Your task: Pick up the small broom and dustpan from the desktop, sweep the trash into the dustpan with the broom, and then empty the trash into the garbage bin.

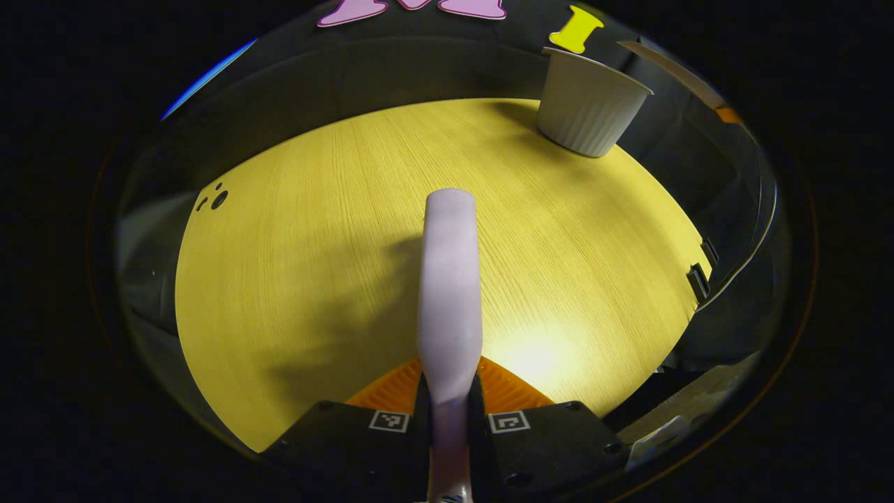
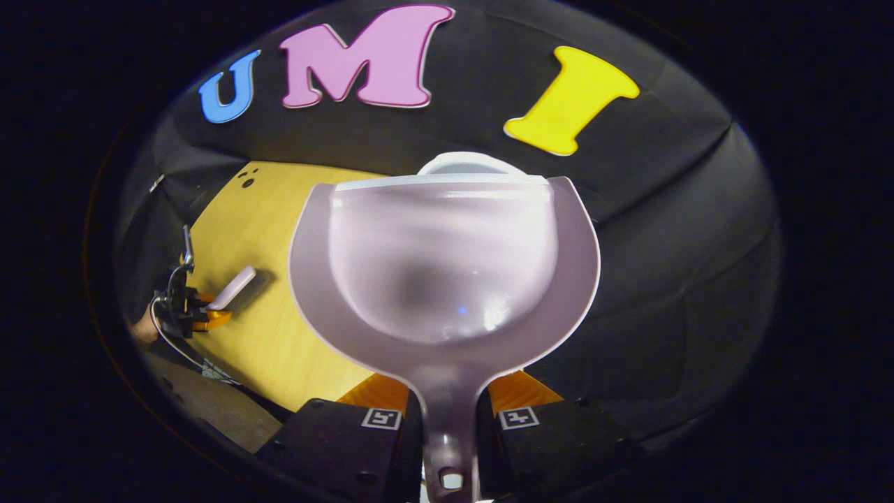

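- My left gripper (image 1: 450, 409) clamps the broom (image 1: 450, 279); its bristles are hidden.
- My right gripper (image 2: 450, 419) clamps the dustpan (image 2: 447, 272), hiding most of the bin (image 2: 464, 164) at twelve o'clock.

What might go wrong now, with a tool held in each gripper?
The dustpan is tilted up near the bin, which is mostly hidden behind it, so tipping is done half blind and anything in the pan could land beside the bin. The bin stands at the desk's far edge; a nudge might push it off. The broom could slip.
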Motion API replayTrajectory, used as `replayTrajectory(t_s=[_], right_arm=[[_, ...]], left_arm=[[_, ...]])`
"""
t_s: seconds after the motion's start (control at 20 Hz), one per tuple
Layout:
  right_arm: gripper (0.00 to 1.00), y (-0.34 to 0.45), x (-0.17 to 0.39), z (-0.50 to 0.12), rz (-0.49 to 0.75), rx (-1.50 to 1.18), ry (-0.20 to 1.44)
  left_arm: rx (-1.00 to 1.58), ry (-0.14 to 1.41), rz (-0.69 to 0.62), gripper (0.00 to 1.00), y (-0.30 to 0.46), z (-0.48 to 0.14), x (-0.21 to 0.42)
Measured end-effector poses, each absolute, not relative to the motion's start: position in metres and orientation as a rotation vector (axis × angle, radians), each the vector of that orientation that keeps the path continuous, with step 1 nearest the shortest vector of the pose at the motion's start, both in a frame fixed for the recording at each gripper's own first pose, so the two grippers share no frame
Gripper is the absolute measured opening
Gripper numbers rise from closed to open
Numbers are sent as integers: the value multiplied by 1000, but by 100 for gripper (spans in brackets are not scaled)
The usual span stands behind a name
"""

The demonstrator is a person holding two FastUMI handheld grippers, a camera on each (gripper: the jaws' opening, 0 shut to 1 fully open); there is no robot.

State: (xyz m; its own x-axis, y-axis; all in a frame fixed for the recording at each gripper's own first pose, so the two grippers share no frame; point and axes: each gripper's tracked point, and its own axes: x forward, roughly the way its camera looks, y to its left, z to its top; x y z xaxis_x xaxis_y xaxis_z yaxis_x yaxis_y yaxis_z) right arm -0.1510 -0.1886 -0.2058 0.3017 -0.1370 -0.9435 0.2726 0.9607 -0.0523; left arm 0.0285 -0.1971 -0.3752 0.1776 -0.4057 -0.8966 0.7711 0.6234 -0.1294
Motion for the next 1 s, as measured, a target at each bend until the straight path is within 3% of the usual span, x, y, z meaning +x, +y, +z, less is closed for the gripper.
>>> replayTrajectory(t_s=[0.2,0.3,0.45,0.5,0.65,0.7,1.0], right_arm=[[32,-122,-168,-248,-188,174,1278],[39,-92,-175,-271,-155,223,1301],[32,-56,-183,-310,-122,265,1334],[35,-49,-189,-321,-108,274,1353],[32,-21,-210,-358,-56,275,1413],[36,-15,-215,-366,-49,275,1424],[36,8,-224,-413,-60,300,1463]], left_arm=[[410,1104,-845,27,-196,-374,30],[410,1103,-832,27,-195,-373,30],[405,1112,-823,27,-194,-375,30],[403,1113,-821,27,-194,-375,30],[411,1105,-808,27,-192,-376,33],[417,1107,-806,26,-191,-378,34],[457,1119,-791,27,-188,-393,38]])
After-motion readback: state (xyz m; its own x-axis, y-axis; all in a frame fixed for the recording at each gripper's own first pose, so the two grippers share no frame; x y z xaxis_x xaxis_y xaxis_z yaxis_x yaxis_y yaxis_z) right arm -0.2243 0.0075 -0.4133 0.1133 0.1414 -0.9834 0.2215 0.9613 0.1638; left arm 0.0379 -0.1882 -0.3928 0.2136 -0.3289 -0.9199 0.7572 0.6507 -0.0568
